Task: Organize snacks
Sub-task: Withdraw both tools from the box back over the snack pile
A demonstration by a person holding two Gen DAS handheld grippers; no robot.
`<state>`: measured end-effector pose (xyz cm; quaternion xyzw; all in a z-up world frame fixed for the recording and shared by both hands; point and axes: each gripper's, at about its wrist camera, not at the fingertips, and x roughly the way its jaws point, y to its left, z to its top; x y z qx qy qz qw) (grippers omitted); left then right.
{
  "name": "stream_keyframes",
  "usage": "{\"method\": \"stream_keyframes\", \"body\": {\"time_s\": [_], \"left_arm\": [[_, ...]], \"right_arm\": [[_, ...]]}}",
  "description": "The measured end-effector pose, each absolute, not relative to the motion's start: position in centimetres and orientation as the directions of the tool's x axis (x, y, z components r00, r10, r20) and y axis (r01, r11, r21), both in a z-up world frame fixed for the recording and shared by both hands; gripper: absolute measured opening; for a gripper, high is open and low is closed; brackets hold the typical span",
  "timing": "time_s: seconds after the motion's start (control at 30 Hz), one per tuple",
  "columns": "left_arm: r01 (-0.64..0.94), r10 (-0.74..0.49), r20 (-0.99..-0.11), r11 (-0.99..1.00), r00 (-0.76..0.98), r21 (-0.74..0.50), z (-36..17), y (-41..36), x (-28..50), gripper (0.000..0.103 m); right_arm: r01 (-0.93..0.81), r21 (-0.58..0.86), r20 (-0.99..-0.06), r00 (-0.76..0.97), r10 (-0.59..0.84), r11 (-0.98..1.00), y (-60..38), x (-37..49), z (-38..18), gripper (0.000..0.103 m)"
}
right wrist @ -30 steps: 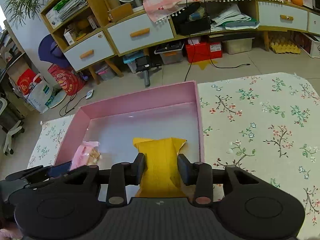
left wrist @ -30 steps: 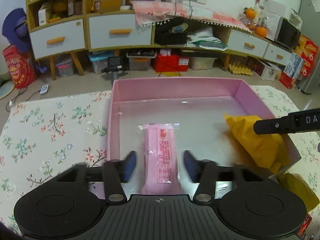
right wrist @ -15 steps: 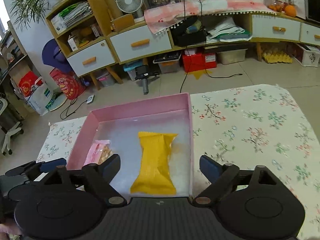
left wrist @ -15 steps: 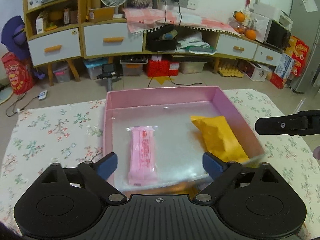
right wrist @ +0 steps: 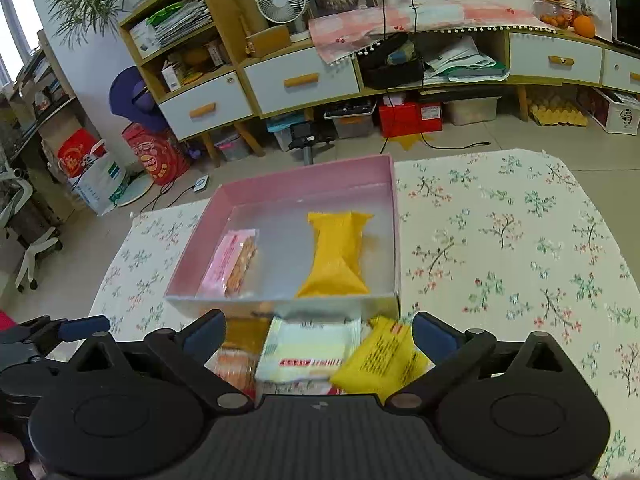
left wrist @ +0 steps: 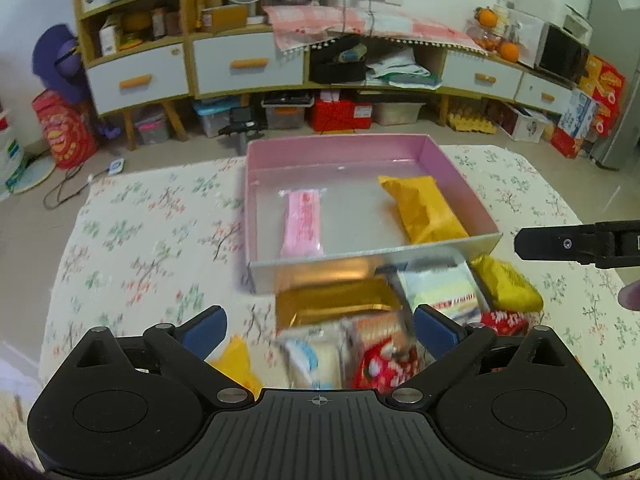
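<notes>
A pink box (left wrist: 340, 148) (right wrist: 304, 180) stands on the flowered tablecloth. Inside lie a pink snack packet (left wrist: 302, 220) (right wrist: 232, 260) at the left and a yellow snack packet (left wrist: 424, 208) (right wrist: 336, 256) at the right. My left gripper (left wrist: 320, 324) hovers in front of the box, its jaws opening wide and gripping nothing. My right gripper (right wrist: 316, 332) does the same beside it, jaws opening and empty. Below both lies a pile of loose snacks: a gold packet (left wrist: 332, 304), a pale packet (right wrist: 308, 348), a yellow packet (right wrist: 380, 360) and red packets (left wrist: 384, 360).
The flowered tablecloth (left wrist: 152, 248) spreads bare left of the box and wide to its right (right wrist: 520, 248). Beyond the table are the floor, drawer cabinets (left wrist: 248, 64), storage bins and a fan. The right gripper's finger (left wrist: 576, 240) shows at the left view's right edge.
Both grippers let go of their packets, the pink and the yellow one, which now rest in the box. Both opened wide and pulled back and up, bringing the snack pile into view.
</notes>
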<state>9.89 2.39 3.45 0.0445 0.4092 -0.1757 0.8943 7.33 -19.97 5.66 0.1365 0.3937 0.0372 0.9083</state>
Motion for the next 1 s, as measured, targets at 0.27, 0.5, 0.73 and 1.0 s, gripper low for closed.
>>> {"method": "stream_keyframes", "body": {"time_s": [0.27, 0.5, 0.73, 1.0], "left_arm": [[0.358, -0.249, -0.732, 0.934, 0.634, -0.008, 2.1, 4.3, 8.0, 0.101], [0.359, -0.252, -0.743, 0.933, 0.620, -0.017, 1.0, 5.9, 7.5, 0.101], [0.310, -0.260, -0.782, 0.946, 0.566, -0.090, -0.4, 7.5, 7.6, 0.101], [0.222, -0.295, -0.783, 0.953, 0.547, -0.204, -1.3, 7.9, 7.3, 0.098]], "right_arm": [[0.019, 0.244, -0.710, 0.685, 0.165, 0.970, -19.5, 5.7, 4.5, 0.076], [-0.015, 0.243, -0.706, 0.683, 0.187, 0.970, -19.1, 4.7, 4.2, 0.077], [-0.045, 0.213, -0.723, 0.665, 0.188, 0.976, -18.4, 3.7, 3.5, 0.077], [-0.145, 0.200, -0.741, 0.625, 0.246, 0.969, -15.4, 2.9, 2.5, 0.077]]}}
